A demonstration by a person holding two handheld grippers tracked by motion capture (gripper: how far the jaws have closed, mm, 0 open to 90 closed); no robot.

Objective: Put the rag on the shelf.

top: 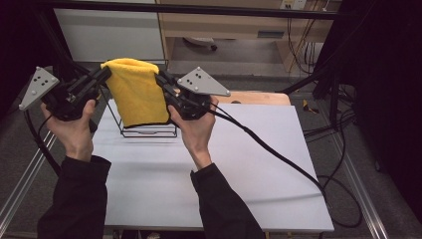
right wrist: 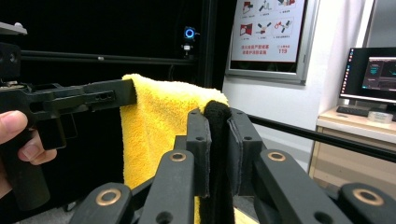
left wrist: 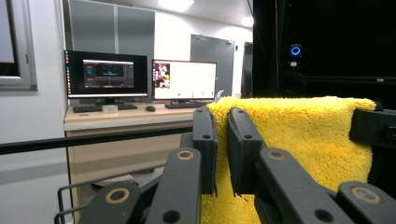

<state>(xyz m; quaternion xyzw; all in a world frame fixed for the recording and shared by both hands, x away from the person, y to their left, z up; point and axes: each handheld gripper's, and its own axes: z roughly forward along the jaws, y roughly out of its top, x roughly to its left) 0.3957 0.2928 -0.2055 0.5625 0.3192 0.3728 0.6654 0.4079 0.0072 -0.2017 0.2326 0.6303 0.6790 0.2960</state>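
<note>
A fluffy yellow towel (top: 137,92) hangs spread between both grippers, above a black wire rack (top: 149,132) on the white table (top: 224,169). My left gripper (top: 103,76) is shut on the towel's upper left corner. In the left gripper view its jaws (left wrist: 222,116) pinch the towel's (left wrist: 299,135) edge, and the other gripper (left wrist: 373,127) holds the far corner. My right gripper (top: 160,79) is shut on the upper right corner. In the right gripper view the jaws (right wrist: 218,116) clamp the dark hem, with the towel (right wrist: 159,121) stretching toward the left gripper (right wrist: 93,99).
A black cable (top: 278,154) trails from the right gripper across the table and off its right edge. Black frame bars (top: 199,9) run around the table. A desk with two monitors (left wrist: 140,77) stands beyond the far side.
</note>
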